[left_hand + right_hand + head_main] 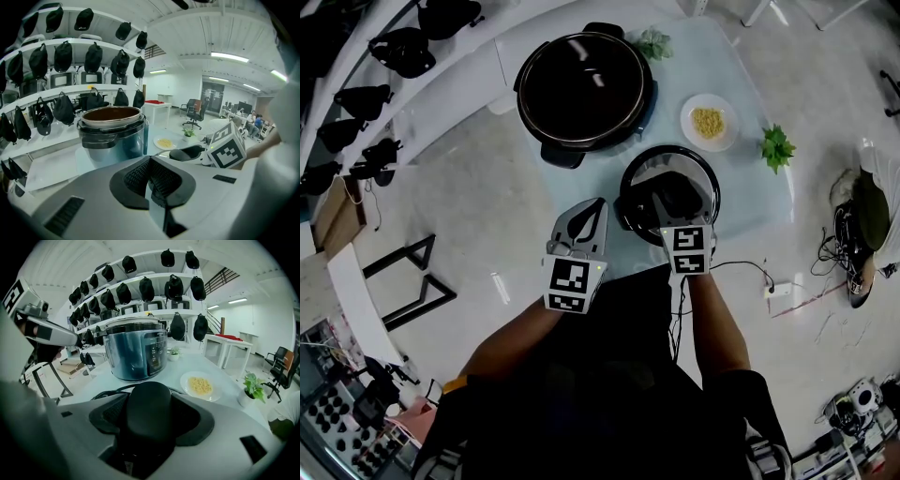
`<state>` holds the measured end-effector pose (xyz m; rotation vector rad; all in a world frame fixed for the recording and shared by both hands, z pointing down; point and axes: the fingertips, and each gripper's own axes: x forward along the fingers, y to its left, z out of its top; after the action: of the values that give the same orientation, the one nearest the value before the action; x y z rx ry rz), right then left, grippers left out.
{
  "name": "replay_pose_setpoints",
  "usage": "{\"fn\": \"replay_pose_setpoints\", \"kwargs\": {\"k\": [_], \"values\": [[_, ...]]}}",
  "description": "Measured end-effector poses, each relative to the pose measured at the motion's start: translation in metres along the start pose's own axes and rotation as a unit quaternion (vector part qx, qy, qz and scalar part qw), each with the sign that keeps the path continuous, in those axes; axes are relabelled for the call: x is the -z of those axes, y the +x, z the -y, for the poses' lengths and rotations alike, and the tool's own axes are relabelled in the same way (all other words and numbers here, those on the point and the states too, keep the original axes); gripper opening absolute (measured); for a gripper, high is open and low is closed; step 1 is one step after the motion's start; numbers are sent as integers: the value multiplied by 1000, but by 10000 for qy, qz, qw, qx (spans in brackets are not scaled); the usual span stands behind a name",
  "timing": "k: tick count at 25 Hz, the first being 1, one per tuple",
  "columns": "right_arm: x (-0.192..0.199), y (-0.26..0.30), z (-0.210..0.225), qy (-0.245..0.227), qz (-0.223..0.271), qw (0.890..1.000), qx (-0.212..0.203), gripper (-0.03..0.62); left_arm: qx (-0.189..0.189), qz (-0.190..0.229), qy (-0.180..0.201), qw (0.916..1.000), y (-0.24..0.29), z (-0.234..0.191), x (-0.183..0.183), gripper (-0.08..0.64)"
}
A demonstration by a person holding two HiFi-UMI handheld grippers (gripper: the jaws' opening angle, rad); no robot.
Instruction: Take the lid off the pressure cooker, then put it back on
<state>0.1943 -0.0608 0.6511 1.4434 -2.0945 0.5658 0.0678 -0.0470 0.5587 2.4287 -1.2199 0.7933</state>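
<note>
The pressure cooker (pixel 584 89) stands open at the back of the pale blue table (pixel 759 202), its dark pot uncovered; it also shows in both gripper views (pixel 112 131) (pixel 136 352). The round lid (pixel 705 178) is near the table's front, right of the cooker. My right gripper (pixel 673 202) is shut on the lid's black handle (pixel 149 411). Whether the lid rests on the table or hangs just above it, I cannot tell. My left gripper (pixel 592 214) is shut and empty at the table's front edge, left of the lid (pixel 151 176).
A white plate with yellow food (pixel 709 122) lies right of the cooker. Small green plants (pixel 777 147) (pixel 653 43) stand at the table's right edge and behind the cooker. Curved shelves with black bags (pixel 403 52) run along the left. Cables (pixel 787 289) lie on the floor.
</note>
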Motion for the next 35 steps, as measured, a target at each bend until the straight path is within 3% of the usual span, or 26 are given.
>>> {"fn": "replay_pose_setpoints", "kwargs": {"k": [6, 11, 19, 25, 35], "values": [[2, 2, -3, -207, -21, 9997, 85, 304, -7, 46, -29, 10000, -3, -2, -3, 6], [6, 2, -1, 9, -44, 9998, 213, 298, -17, 162, -64, 9998, -10, -7, -9, 6], [5, -6, -4, -78, -340, 9990, 277, 299, 29, 422, -138, 9990, -30, -9, -23, 6], [-36, -48, -16, 32, 106, 9987, 489, 291, 176, 637, -279, 9974, -53, -8, -35, 6], [-84, -138, -80, 222, 727, 9950, 652, 107, 525, 979, -249, 9935, -101, 7, -49, 6]]}}
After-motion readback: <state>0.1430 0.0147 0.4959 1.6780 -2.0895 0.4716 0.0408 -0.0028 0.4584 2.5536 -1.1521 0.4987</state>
